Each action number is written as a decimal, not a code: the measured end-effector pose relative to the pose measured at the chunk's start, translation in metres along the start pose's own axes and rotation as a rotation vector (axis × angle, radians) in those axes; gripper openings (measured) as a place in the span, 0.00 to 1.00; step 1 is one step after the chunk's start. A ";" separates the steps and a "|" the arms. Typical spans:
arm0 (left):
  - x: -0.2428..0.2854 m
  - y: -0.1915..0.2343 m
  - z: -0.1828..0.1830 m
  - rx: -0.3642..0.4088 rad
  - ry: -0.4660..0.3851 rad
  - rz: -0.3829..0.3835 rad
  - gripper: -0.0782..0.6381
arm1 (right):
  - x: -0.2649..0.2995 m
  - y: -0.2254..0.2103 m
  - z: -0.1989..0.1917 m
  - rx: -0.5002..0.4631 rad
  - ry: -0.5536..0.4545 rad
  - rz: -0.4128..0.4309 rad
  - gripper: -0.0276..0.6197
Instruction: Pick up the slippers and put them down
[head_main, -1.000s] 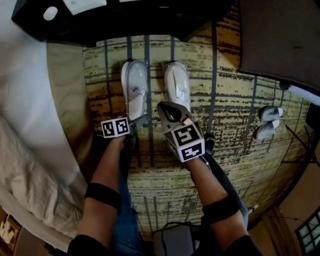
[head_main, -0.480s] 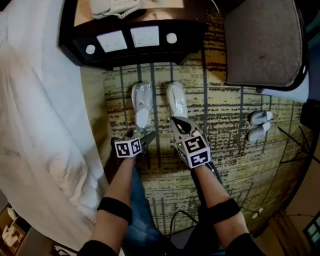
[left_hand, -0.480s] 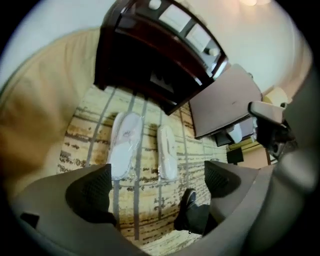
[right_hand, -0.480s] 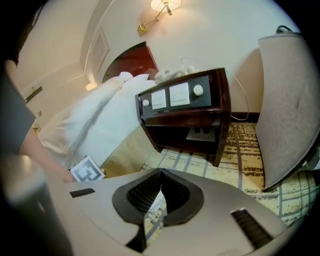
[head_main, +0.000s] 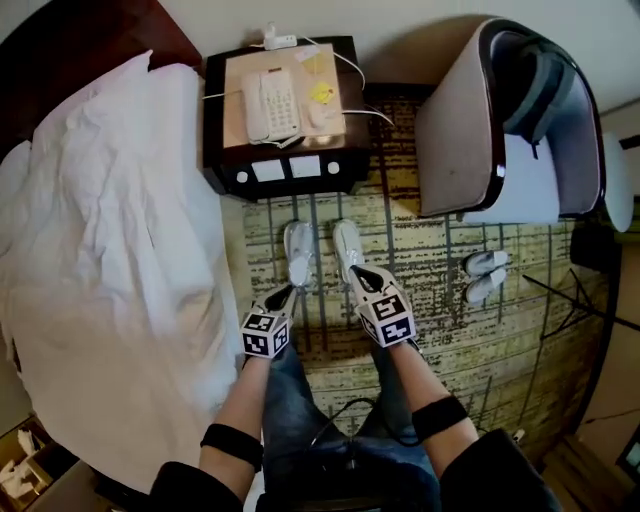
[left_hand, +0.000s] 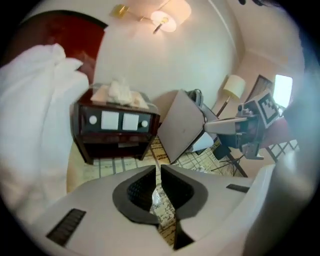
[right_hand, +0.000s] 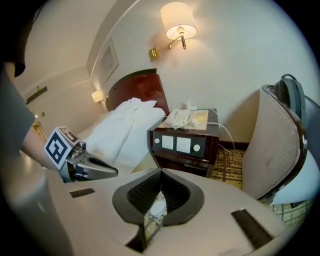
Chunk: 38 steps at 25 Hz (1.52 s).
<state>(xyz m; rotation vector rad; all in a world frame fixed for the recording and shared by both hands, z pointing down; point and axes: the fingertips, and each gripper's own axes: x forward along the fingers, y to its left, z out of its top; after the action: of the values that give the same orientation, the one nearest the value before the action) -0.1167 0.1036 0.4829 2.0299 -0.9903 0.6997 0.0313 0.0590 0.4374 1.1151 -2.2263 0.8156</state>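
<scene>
The left hand-held gripper (left_hand: 158, 168) has just been closing. Its jaws now stand almost together, with only a thin slit left between the tips and nothing caught in it. The right hand-held gripper (right_hand: 160, 173) is fully closed, tip against tip, and likewise empty. Both point forward and down, side by side, and neither has hold of a slipper. The white slippers (head_main: 298, 254) lie as a pair on the patterned carpet (head_main: 430, 300). In the head view they sit just beyond the two grippers' tips, one slipper ahead of each. Farther ahead of both grippers stands the dark counter (head_main: 285, 172), bearing a telephone (head_main: 271, 104).
</scene>
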 end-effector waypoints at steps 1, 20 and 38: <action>-0.017 -0.008 0.020 0.024 -0.031 0.001 0.12 | -0.013 0.001 0.013 -0.007 -0.008 -0.004 0.04; -0.232 -0.106 0.212 0.267 -0.384 0.048 0.11 | -0.193 0.044 0.152 -0.097 -0.180 -0.012 0.04; -0.266 -0.104 0.229 0.306 -0.435 0.076 0.11 | -0.213 0.041 0.154 -0.088 -0.180 -0.061 0.04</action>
<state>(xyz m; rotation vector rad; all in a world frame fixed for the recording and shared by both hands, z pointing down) -0.1446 0.0688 0.1193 2.4904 -1.2726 0.4768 0.0829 0.0806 0.1779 1.2496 -2.3367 0.6069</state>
